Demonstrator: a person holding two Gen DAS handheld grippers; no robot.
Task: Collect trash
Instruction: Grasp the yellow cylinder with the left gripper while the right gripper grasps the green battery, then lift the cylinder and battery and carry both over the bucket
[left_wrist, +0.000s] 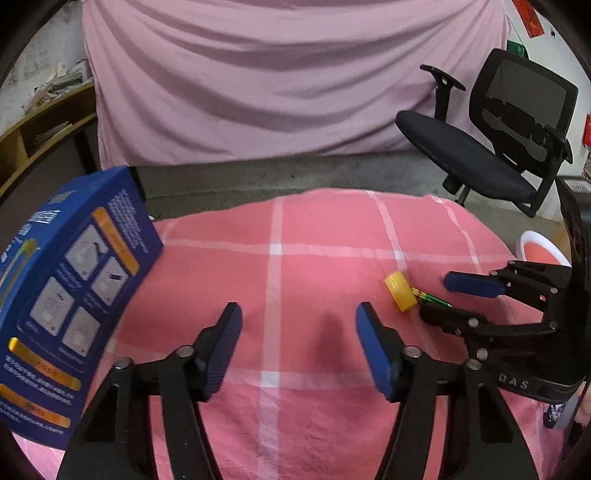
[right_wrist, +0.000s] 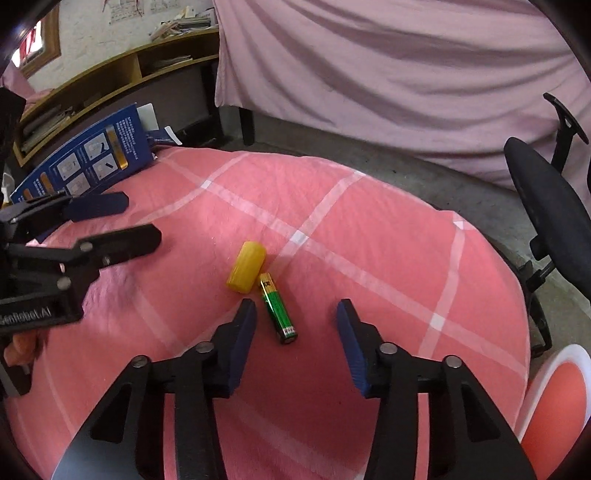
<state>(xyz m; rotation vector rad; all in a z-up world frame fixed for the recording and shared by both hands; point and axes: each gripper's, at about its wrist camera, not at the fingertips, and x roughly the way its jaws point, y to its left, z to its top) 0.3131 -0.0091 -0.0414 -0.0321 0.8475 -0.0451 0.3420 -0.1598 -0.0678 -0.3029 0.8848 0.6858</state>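
table (right_wrist: 369, 258), pink cloth with white checks, seen by both wrist cameras.

battery (right_wrist: 278, 308): green and black, lying flat near the middle of the cloth, between and just ahead of the right gripper's fingertips, touching neither.

cap (right_wrist: 246, 267): yellow, on its side, just left of and beyond the battery's far end; whether the two touch cannot be told.

right gripper (right_wrist: 295, 314): fingers spread wide, nothing held, low over the cloth with the battery in the gap.

left gripper (left_wrist: 298, 319): fingers spread wide, nothing held, over bare cloth left of the cap; in its view the right gripper enters from the right beside the cap and battery.

box (left_wrist: 70, 295): blue, printed with panels, at the table's far left edge, close by the left gripper.

bin (right_wrist: 554, 398): red inside, white rim, off the table's right near edge.

chair (left_wrist: 491, 147): black, on the floor beyond the table's far right.
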